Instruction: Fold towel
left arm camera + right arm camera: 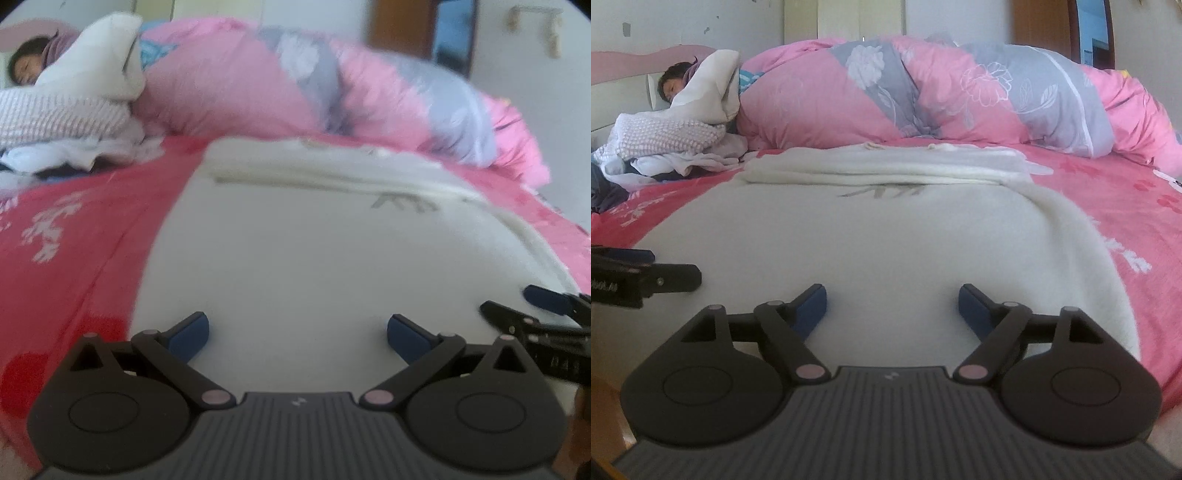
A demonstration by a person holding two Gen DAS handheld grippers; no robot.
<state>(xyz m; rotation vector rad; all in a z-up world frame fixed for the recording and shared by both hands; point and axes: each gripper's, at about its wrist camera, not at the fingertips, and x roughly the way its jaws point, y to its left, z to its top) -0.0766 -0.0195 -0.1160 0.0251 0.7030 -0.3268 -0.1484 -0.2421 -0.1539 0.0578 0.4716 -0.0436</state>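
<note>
A white towel (303,236) (886,229) lies spread on the red bedsheet, its far end folded back on itself in a thick band with a grey printed mark just in front. My left gripper (297,338) hovers open over the towel's near part with nothing between its blue pads. My right gripper (892,304) is open too, low over the near right part of the towel. Each gripper shows in the other's view: the right one (524,308) at the right edge, the left one (665,275) at the left edge.
A person (674,86) lies at the head of the bed under a big pink and grey quilt (923,96) along the far side. A pile of white and checked laundry (672,147) sits at far left. The red sheet (1126,206) shows right of the towel.
</note>
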